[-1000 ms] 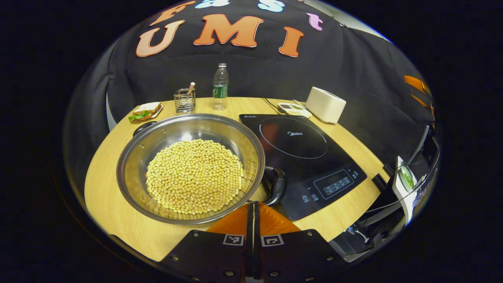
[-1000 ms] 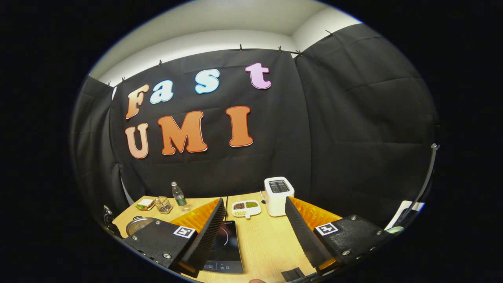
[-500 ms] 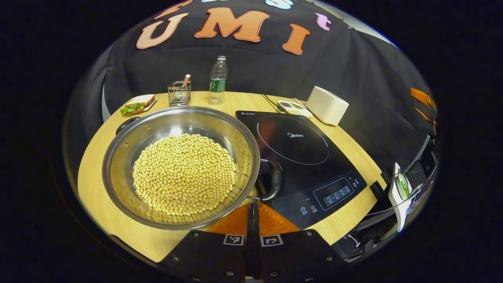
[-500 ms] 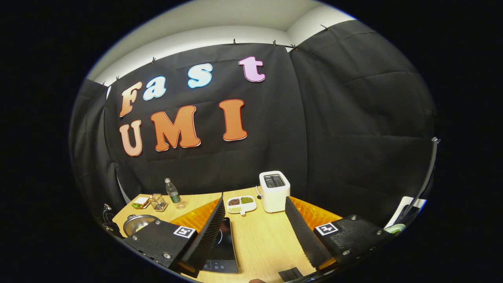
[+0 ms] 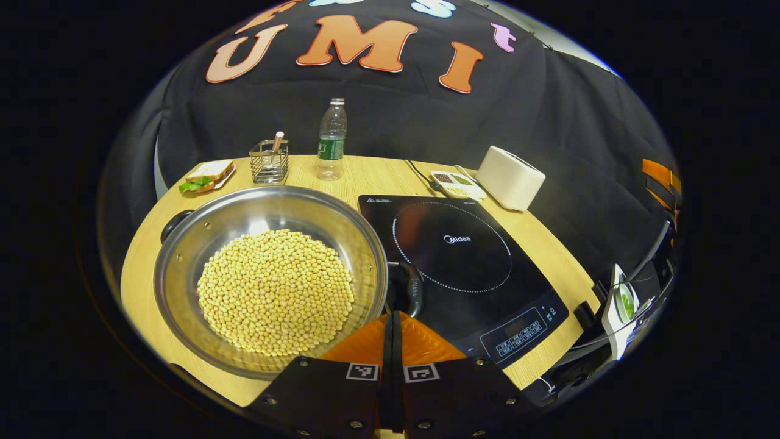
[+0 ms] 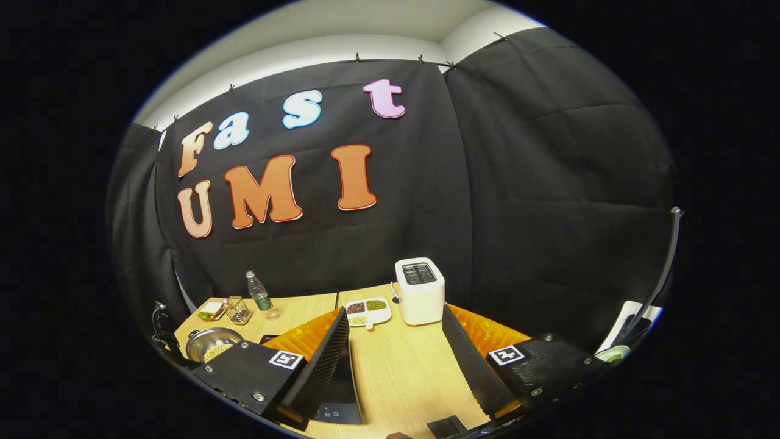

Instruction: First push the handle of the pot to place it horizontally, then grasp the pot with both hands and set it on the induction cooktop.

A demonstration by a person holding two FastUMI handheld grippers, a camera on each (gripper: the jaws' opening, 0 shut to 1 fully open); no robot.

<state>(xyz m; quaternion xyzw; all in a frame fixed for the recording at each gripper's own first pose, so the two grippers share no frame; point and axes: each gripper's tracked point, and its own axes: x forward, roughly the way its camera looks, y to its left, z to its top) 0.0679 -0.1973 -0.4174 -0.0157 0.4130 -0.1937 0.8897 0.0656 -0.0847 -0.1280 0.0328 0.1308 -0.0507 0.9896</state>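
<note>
Pot (image 5: 268, 274) sits beside the cooktop (image 5: 463, 256); left tongs (image 5: 393, 323) pressed together to push its handle (image 5: 409, 288), right tongs (image 6: 396, 353) wide.

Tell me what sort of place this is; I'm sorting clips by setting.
Probably a mock kitchen set up in a recording booth, not a real home: a cooktop, a pot of beans and a toaster share one wooden table before black cloth.
</note>
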